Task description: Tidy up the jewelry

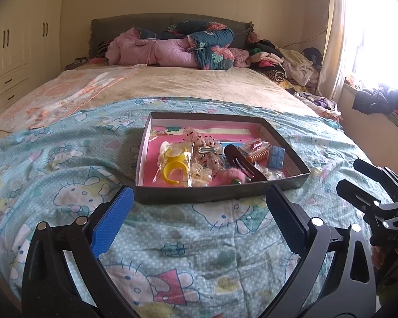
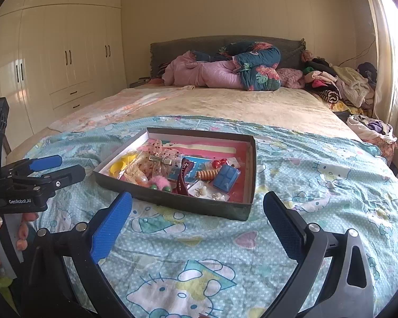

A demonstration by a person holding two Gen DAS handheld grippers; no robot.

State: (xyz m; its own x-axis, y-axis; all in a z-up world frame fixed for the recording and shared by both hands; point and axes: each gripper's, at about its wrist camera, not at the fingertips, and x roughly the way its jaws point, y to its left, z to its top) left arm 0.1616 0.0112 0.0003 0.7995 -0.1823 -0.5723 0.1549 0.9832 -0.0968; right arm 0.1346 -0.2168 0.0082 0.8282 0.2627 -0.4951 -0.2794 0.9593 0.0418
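A shallow dark box [image 1: 199,195] with a pink floor lies on the Hello Kitty sheet [image 1: 172,243]; it also shows in the right wrist view [image 2: 172,201]. It holds yellow rings in a bag [image 1: 172,169], a dark red hair clip [image 1: 241,161], an orange spiral tie [image 1: 257,155], a blue square piece [image 1: 276,157], a pink fluffy piece [image 1: 229,176] and a bow clip [image 1: 207,143]. My left gripper [image 1: 199,204] is open and empty, just in front of the box. My right gripper [image 2: 197,208] is open and empty, in front of the box's near right corner.
The bed carries a beige cover [image 1: 199,84], rolled quilts [image 1: 188,45] at the headboard and a clothes pile [image 1: 286,63] at the right. A wardrobe [image 2: 61,53] stands on the left. A bright window [image 1: 379,26] is on the right.
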